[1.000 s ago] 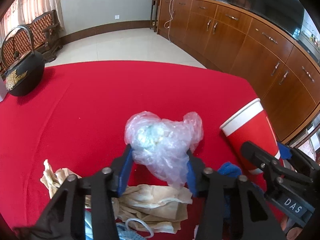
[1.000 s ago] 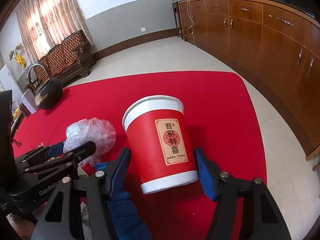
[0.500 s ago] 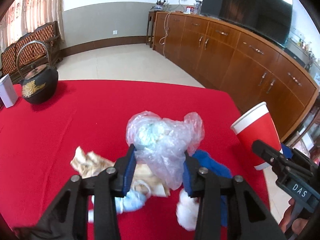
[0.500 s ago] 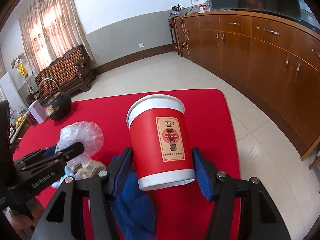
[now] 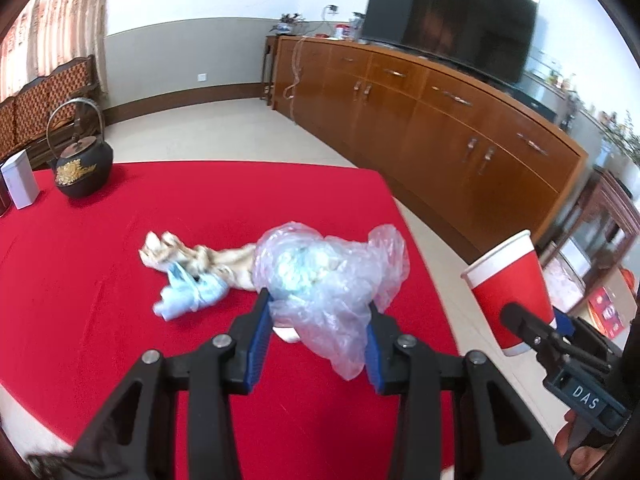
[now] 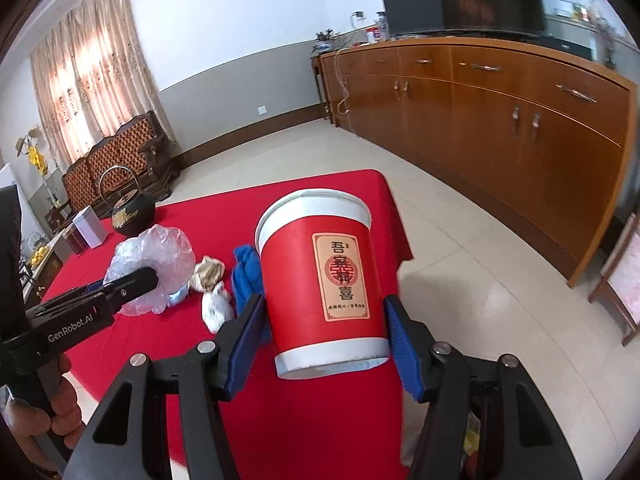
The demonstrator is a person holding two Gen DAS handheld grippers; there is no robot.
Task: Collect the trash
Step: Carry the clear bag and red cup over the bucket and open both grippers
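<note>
My left gripper is shut on a crumpled clear plastic bag and holds it above the red tablecloth. My right gripper is shut on a red paper cup with a white rim and a beige label. The cup is upright and sits past the table's right edge in the left wrist view, where the red paper cup shows. On the cloth lie beige crumpled paper, a light blue mask, a white tissue wad and a blue cloth.
A black teapot and a white box stand at the table's far left. A long wooden cabinet with a dark TV on it runs along the right wall. Tiled floor lies between table and cabinet.
Both grippers have drawn back and risen with the bag and the cup still in them. The trash on the cloth now lies farther ahead, and more of the room shows.
</note>
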